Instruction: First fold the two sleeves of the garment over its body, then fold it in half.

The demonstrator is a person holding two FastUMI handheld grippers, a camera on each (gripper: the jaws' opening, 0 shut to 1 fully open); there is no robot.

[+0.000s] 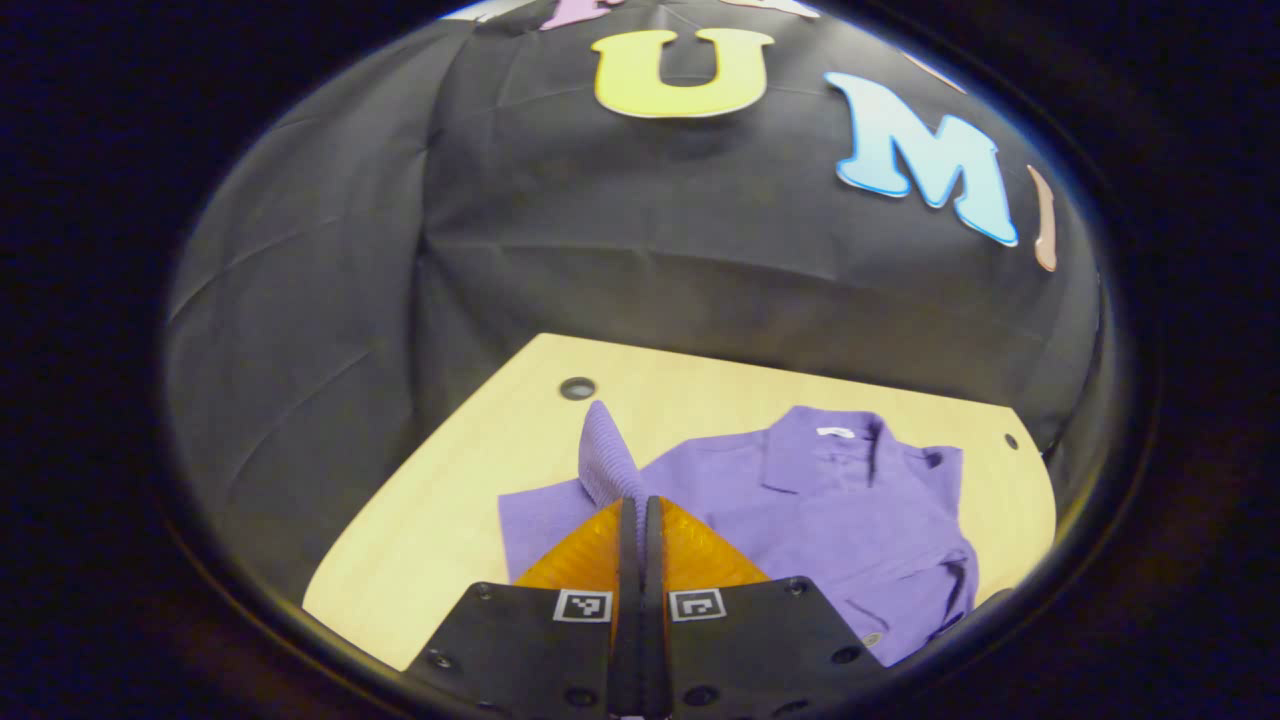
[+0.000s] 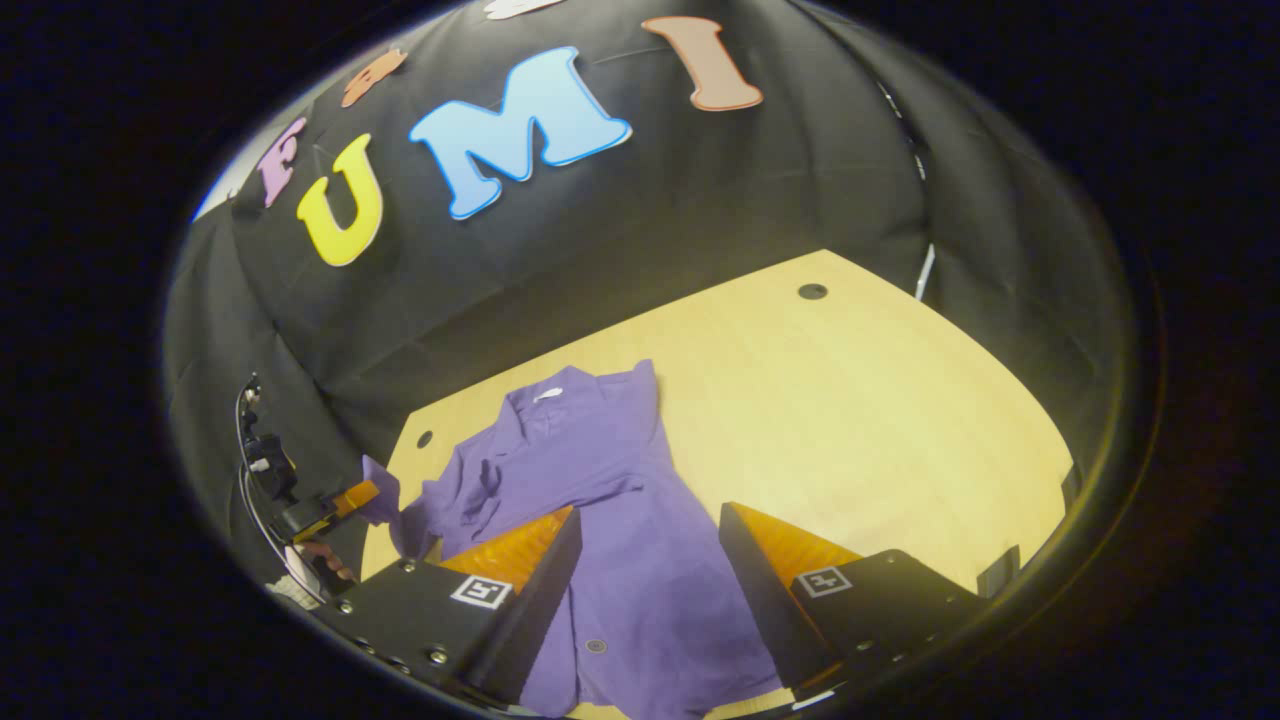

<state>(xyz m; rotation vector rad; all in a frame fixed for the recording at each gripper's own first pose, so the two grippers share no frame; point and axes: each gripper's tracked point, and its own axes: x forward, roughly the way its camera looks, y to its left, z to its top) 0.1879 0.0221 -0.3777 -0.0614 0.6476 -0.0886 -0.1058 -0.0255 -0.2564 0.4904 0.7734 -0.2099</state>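
In the left gripper view the left gripper (image 1: 640, 510) has its fingers pressed together on a sleeve (image 1: 606, 462) of the purple shirt (image 1: 830, 520), the cuff standing up just past the tips; beyond it the shirt lies on the wooden table (image 1: 470, 470), collar toward the far edge; in the right gripper view the right gripper (image 2: 648, 528) hangs with fingers wide apart over the shirt's lower body, touching nothing; farther off, a hand (image 2: 322, 560) holds the other gripper.
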